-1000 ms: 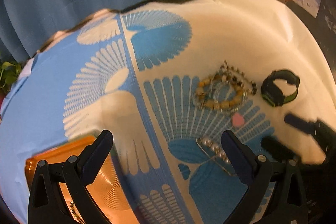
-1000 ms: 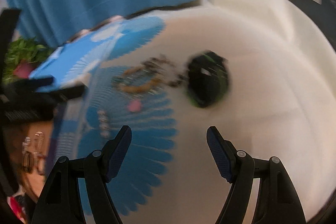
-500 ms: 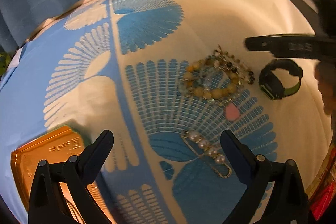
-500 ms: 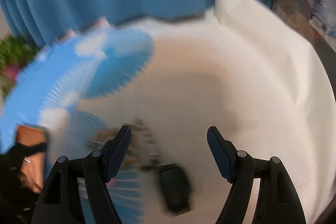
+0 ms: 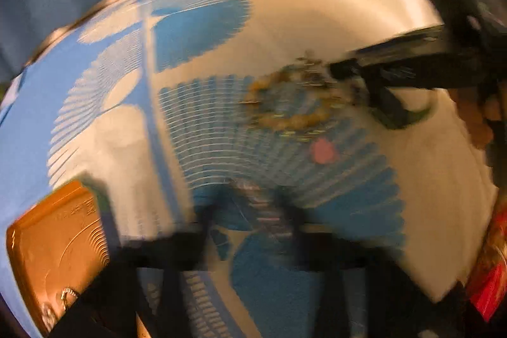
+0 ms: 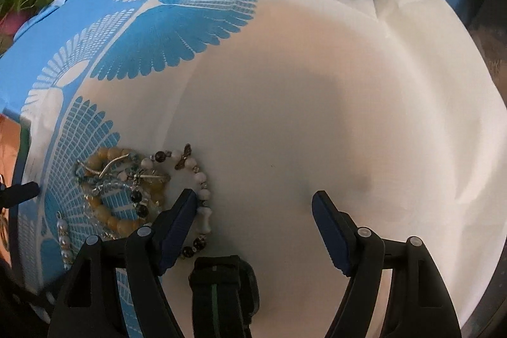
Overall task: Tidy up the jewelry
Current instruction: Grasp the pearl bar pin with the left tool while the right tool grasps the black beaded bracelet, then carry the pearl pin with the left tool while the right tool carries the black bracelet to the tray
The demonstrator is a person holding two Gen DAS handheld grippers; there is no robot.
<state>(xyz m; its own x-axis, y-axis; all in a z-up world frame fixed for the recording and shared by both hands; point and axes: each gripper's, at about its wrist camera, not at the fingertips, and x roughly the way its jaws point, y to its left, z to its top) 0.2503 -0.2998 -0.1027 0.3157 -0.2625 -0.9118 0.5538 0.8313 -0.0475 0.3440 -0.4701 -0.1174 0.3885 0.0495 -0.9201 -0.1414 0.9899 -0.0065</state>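
Only the left wrist view shows the orange tray [image 5: 54, 246].

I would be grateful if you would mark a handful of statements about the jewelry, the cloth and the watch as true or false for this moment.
1. The black watch lies between the fingers of the right gripper. True; the jaws are closing and the pads do not touch it yet.
2. The heap of bead bracelets lies to the right of the watch in the right wrist view. False; it lies to the left.
3. The cloth is plain red. False; it is cream with a blue fan pattern.
4. An orange tray sits at the lower left of the left wrist view. True.
5. The pearl pin lies on the blue pattern. True.
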